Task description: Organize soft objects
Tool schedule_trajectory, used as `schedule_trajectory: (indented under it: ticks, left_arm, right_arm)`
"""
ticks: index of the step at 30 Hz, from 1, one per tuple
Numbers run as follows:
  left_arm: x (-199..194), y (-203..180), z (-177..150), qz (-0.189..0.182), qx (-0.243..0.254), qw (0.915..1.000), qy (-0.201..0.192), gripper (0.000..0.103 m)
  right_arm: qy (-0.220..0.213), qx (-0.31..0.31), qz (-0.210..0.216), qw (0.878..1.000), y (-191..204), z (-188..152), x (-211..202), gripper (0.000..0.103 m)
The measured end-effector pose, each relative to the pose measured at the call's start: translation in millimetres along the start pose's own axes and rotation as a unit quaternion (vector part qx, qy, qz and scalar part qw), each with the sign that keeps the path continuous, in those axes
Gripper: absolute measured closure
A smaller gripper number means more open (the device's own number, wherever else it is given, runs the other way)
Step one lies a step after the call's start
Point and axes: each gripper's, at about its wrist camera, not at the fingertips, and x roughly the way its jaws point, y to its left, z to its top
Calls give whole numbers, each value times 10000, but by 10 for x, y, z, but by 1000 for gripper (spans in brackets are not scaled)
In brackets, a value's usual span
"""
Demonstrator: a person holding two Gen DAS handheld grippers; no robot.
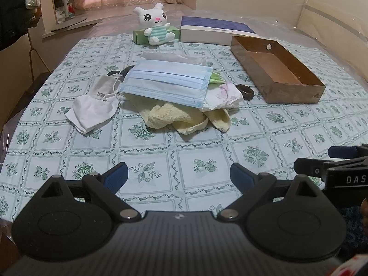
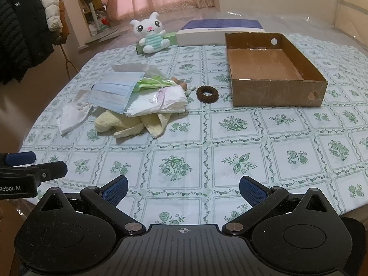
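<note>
A heap of soft things lies mid-table: a blue face mask (image 1: pixel 166 81) (image 2: pixel 112 93) on top, a yellow towel (image 1: pixel 184 117) (image 2: pixel 135 124) under it, a white folded cloth (image 1: pixel 224 97) (image 2: pixel 158 102) and a white pouch (image 1: pixel 94 108) (image 2: pixel 72 115) at the left. A brown hair scrunchie (image 1: pixel 245 91) (image 2: pixel 207 94) lies between the heap and an empty cardboard box (image 1: pixel 296 89) (image 2: pixel 278 93). A white plush bunny (image 1: pixel 156 25) (image 2: pixel 150 33) sits at the far edge. My left gripper (image 1: pixel 178 177) and right gripper (image 2: pixel 183 189) hover open over the near tablecloth, holding nothing.
A green carton (image 1: pixel 138 35) (image 2: pixel 171 38) and a blue-and-white flat box (image 1: pixel 214 31) (image 2: pixel 218 33) stand behind the bunny. Coats (image 2: pixel 25 30) hang on a rack at the left. The floral tablecloth (image 1: pixel 161 147) (image 2: pixel 230 142) reaches the table's near rim.
</note>
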Motion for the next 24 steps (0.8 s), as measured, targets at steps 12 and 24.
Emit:
schedule_trajectory:
  ticks: [12, 24]
  left_arm:
    - [169, 264, 138, 221, -246, 9994, 30, 8]
    - [498, 774, 281, 668, -521, 9964, -86, 13]
  right_arm:
    - [-257, -36, 24, 9997, -126, 145, 138, 0]
    - [-656, 39, 117, 9978, -348, 395, 504, 20]
